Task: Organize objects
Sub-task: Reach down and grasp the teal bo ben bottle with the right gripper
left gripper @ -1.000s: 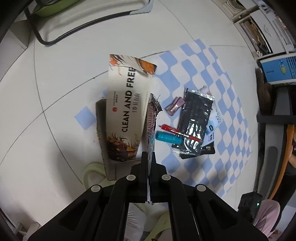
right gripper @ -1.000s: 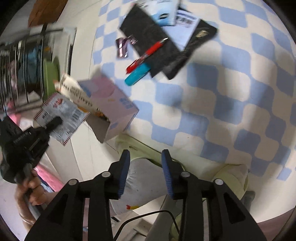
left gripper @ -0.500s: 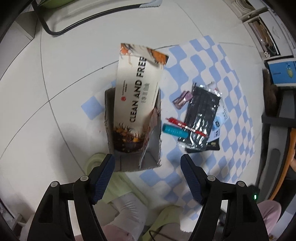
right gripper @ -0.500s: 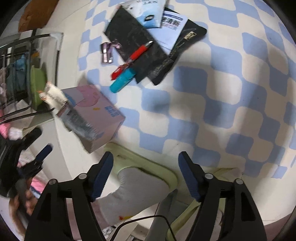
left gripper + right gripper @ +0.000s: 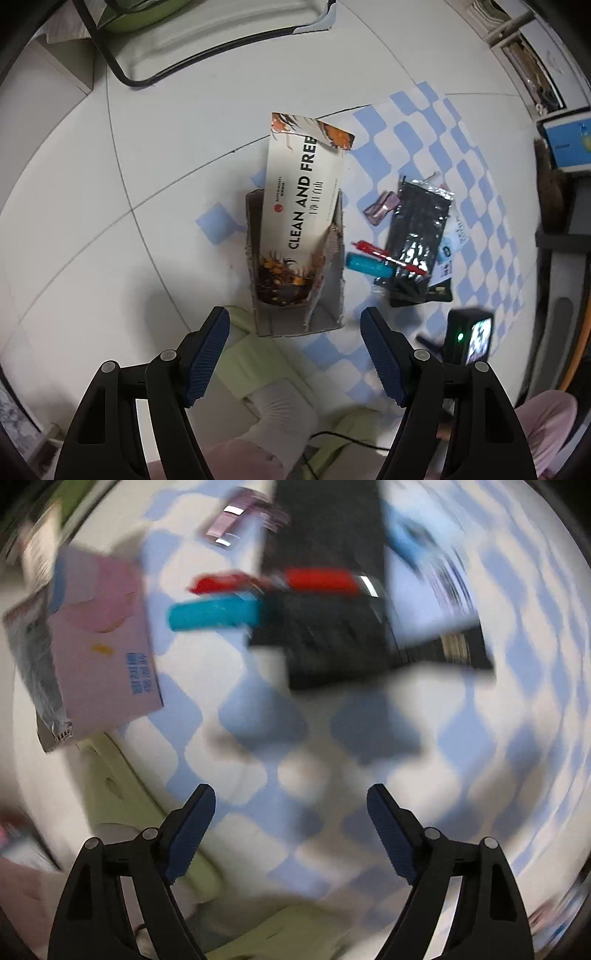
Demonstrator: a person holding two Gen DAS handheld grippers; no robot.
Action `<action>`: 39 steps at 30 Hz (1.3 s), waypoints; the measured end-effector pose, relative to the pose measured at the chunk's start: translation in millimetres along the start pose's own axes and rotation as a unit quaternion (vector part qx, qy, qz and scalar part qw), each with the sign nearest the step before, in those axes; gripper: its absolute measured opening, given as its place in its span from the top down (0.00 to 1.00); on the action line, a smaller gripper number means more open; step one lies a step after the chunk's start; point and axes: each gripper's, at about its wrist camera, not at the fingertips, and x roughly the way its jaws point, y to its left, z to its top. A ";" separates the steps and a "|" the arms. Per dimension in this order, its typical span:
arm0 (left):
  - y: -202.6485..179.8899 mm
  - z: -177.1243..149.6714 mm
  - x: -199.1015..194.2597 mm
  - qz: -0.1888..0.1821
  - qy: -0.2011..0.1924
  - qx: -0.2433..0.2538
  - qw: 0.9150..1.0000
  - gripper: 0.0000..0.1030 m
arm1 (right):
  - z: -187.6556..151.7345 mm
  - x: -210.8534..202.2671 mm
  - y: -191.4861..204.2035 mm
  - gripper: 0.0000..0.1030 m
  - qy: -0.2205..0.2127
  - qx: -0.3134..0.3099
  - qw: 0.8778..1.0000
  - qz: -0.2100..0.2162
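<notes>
The right wrist view is smeared by motion blur, so print on the flat black packets (image 5: 332, 627) is unreadable. An open grey cardboard box (image 5: 295, 266) lies on the white tiled floor (image 5: 110, 221) at the edge of a blue-and-white checked mat (image 5: 424, 122), with a white "CLEAN AND FREE" packet (image 5: 303, 199) standing out of it. The left gripper (image 5: 295, 354) hangs just short of the box, fingers spread wide, nothing between them. A teal tube (image 5: 218, 614) and red pen (image 5: 317, 579) lie beyond the right gripper (image 5: 291, 834), whose fingers have just been opening, empty.
</notes>
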 end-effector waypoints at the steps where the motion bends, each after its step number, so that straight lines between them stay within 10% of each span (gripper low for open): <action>1: -0.2 -1.3 -1.3 -0.001 -0.002 0.000 1.000 0.30 | 6.2 -2.7 4.4 0.18 -0.010 -0.024 1.000 -0.001; 6: 4.5 -5.7 -8.1 -0.012 -0.018 -0.025 0.999 0.30 | 37.3 -8.5 22.9 0.22 -0.025 -0.134 0.991 0.001; 9: 12.2 0.2 -14.4 -0.018 -0.031 -0.049 0.998 0.30 | 55.5 1.4 32.8 0.43 0.012 -0.163 0.986 0.012; 20: 17.3 -3.7 -34.8 0.021 -0.082 -0.088 0.992 0.30 | 83.9 20.6 44.3 0.49 0.006 -0.227 0.973 0.044; 31: 33.5 5.8 -35.3 0.001 -0.085 -0.154 0.984 0.30 | 86.6 20.0 30.4 0.34 0.010 -0.200 0.976 0.081; 39: 36.1 7.8 -29.2 -0.003 -0.077 -0.171 0.982 0.30 | 80.1 20.6 32.1 0.34 -0.022 -0.278 0.960 0.004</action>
